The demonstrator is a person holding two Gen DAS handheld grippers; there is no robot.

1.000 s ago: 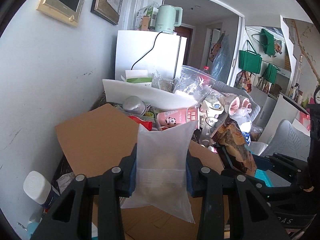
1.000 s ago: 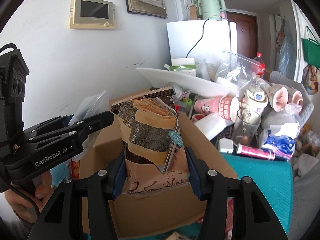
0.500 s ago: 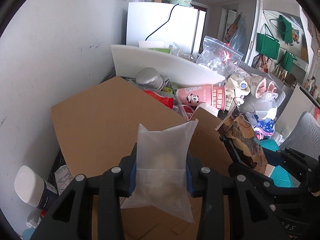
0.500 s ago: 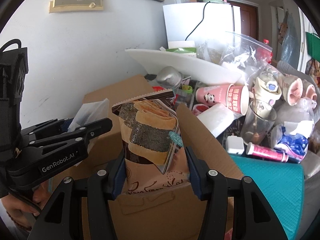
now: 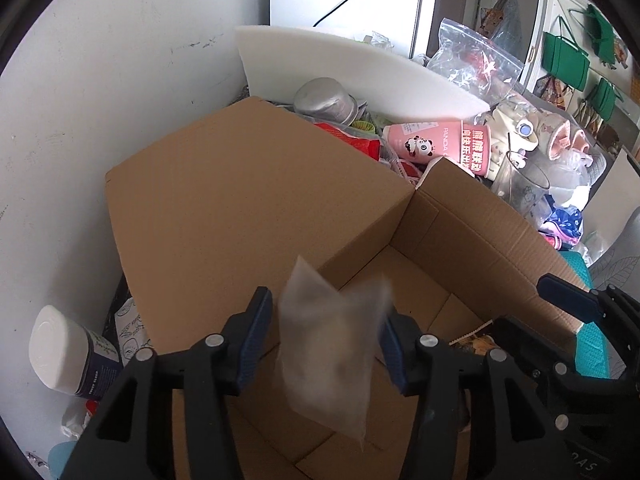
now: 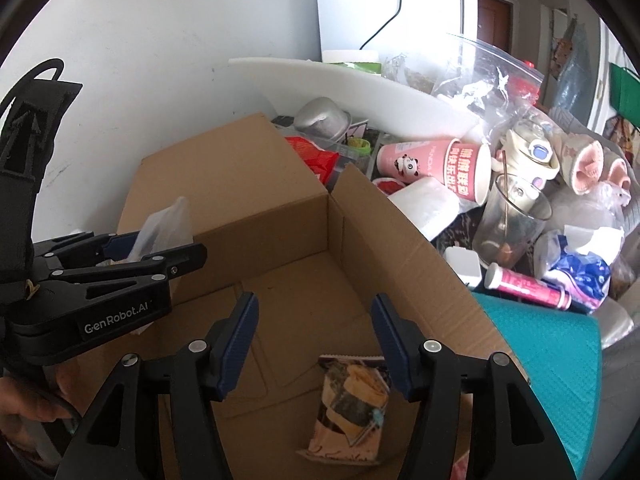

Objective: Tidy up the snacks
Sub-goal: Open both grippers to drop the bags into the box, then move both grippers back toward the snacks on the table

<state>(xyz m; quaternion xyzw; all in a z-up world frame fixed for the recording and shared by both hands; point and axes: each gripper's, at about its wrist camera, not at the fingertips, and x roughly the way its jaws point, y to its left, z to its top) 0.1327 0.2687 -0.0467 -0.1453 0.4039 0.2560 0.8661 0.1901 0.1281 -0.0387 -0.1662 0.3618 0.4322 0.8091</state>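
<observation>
Snack packet (image 6: 352, 408) below parted right jaws, released; frosted pouch (image 5: 328, 344) loose between widening left jaws, could miss cardboard box (image 5: 480, 224).

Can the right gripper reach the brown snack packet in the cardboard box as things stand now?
Probably yes. The brown snack packet lies on the floor of the cardboard box, just below the right gripper, whose jaws have just opened. Nothing lies between them.
</observation>
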